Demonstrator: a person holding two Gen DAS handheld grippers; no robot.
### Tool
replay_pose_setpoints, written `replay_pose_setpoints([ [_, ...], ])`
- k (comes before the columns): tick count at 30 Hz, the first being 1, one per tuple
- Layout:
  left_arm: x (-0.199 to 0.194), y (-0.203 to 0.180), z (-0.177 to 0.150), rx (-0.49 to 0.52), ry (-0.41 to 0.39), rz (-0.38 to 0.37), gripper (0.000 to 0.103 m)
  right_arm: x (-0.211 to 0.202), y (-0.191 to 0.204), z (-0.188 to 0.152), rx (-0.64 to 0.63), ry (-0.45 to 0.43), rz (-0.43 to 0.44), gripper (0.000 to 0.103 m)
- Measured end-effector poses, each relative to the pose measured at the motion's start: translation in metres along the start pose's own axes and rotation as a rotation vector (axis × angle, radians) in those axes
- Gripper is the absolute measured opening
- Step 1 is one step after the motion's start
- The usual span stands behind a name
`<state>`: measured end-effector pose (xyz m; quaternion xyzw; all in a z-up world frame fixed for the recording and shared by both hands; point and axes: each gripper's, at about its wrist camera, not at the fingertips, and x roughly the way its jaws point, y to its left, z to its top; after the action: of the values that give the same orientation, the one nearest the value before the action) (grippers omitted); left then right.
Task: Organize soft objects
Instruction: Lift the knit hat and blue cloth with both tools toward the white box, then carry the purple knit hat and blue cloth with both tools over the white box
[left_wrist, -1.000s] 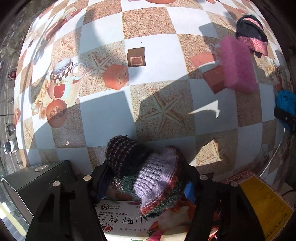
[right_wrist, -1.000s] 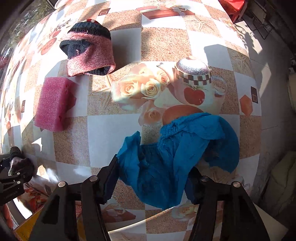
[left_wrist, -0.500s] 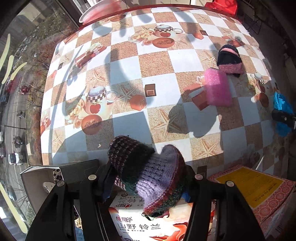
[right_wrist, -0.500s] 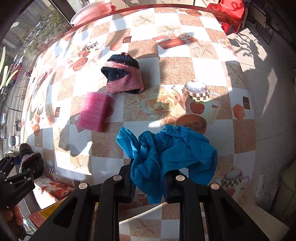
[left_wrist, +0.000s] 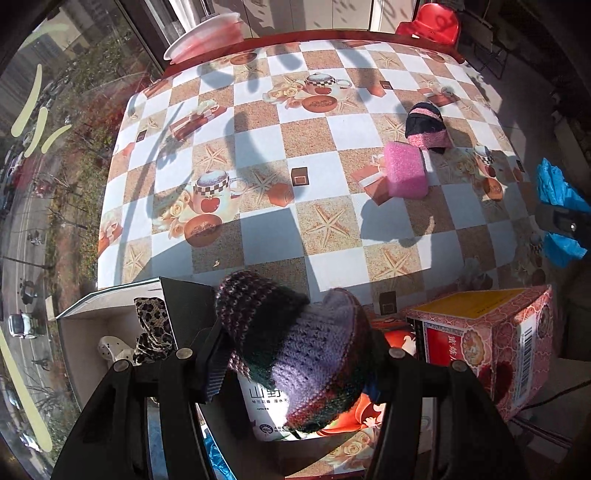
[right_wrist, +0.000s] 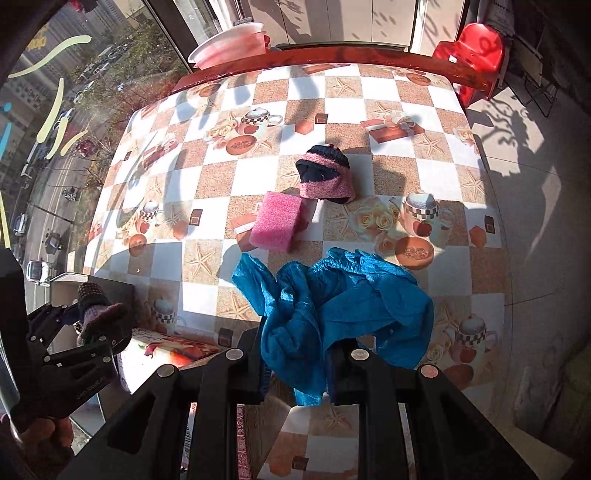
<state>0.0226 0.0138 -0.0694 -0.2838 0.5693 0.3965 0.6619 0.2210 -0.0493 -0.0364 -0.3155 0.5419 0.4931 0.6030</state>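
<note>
Checkered table (left_wrist: 317, 155), sunlit, boxes at its near edge.
Left gripper (left_wrist: 295, 362) clasps knit hat (left_wrist: 295, 347); right gripper (right_wrist: 295, 354) clamps blue cloth (right_wrist: 332, 306); open box (left_wrist: 88, 332) holds leopard-print fabric (left_wrist: 151, 325).

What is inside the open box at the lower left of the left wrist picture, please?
In the open box a leopard-print cloth and a white perforated thing are visible. The rest of its inside is covered by the dark flap and the left gripper.
</note>
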Motion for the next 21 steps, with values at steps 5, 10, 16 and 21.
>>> replay_pose_setpoints([
  [5, -0.016, 0.003, -0.016, 0.005, -0.020, -0.016, 0.061, -0.016, 0.019, -0.015, -0.016, -0.011, 0.001, 0.023],
  [10, -0.029, 0.007, -0.033, 0.018, -0.036, -0.031, 0.061, -0.029, 0.036, -0.033, -0.026, -0.015, -0.010, 0.023],
  [16, -0.042, 0.013, -0.052, 0.034, -0.048, -0.048, 0.061, -0.040, 0.054, -0.053, -0.037, -0.017, -0.020, 0.023],
  [21, -0.049, 0.021, -0.069, 0.030, -0.051, -0.063, 0.061, -0.047, 0.071, -0.067, -0.053, -0.015, -0.024, 0.023],
])
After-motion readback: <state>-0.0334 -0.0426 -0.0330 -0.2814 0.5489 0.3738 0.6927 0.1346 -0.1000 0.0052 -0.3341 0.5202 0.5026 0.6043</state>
